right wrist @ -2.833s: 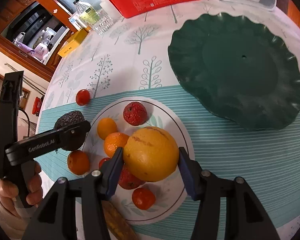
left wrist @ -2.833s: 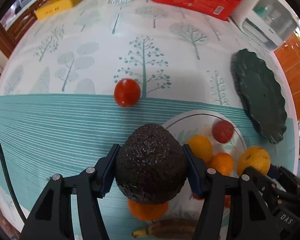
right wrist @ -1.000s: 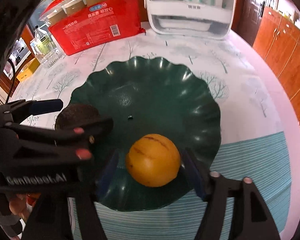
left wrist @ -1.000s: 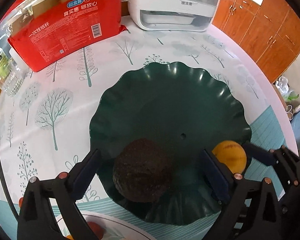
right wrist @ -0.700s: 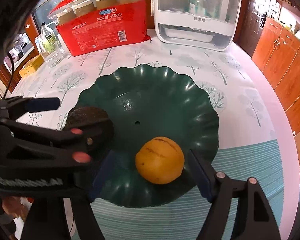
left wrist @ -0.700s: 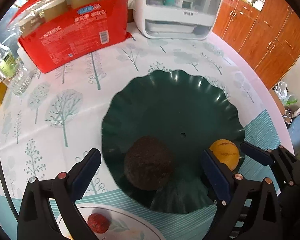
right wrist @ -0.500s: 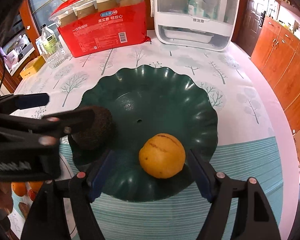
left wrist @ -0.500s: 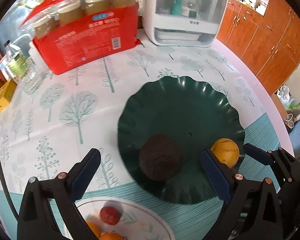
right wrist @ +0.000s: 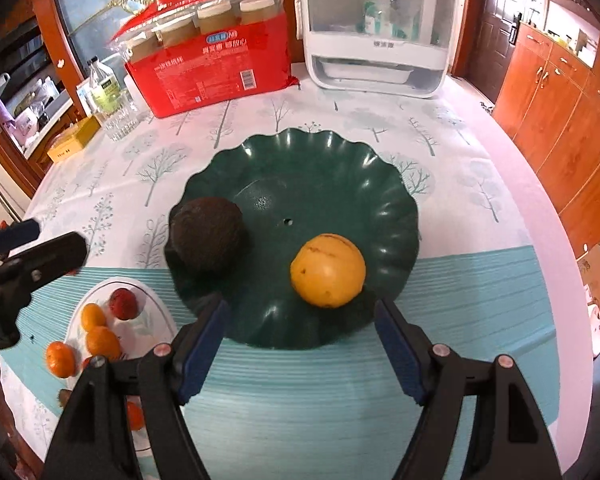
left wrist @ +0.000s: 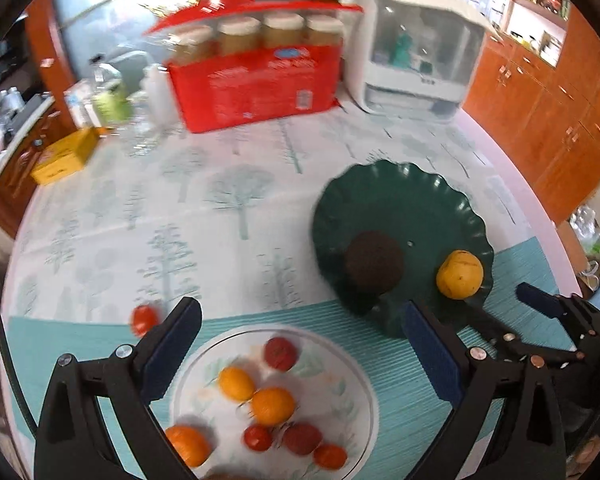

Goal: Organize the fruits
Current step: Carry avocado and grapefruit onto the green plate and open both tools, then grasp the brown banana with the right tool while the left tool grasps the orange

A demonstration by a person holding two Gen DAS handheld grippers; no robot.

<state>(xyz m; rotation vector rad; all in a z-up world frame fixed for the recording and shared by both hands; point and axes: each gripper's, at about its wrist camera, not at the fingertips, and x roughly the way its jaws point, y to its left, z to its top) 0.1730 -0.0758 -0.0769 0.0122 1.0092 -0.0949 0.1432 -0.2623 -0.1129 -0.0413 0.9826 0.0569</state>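
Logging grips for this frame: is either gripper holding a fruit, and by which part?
Nothing is held. Both grippers' jaws stand open and empty; the avocado and orange lie free on the green plate.

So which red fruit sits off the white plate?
The lone tomato on the tablecloth, left of the white plate; the other red fruits lie on that plate.

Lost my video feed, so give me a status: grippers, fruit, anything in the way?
Left gripper open, empty. Right gripper open, empty. Avocado and yellow orange sitting apart on green plate. Small fruits on white plate; nothing blocking.
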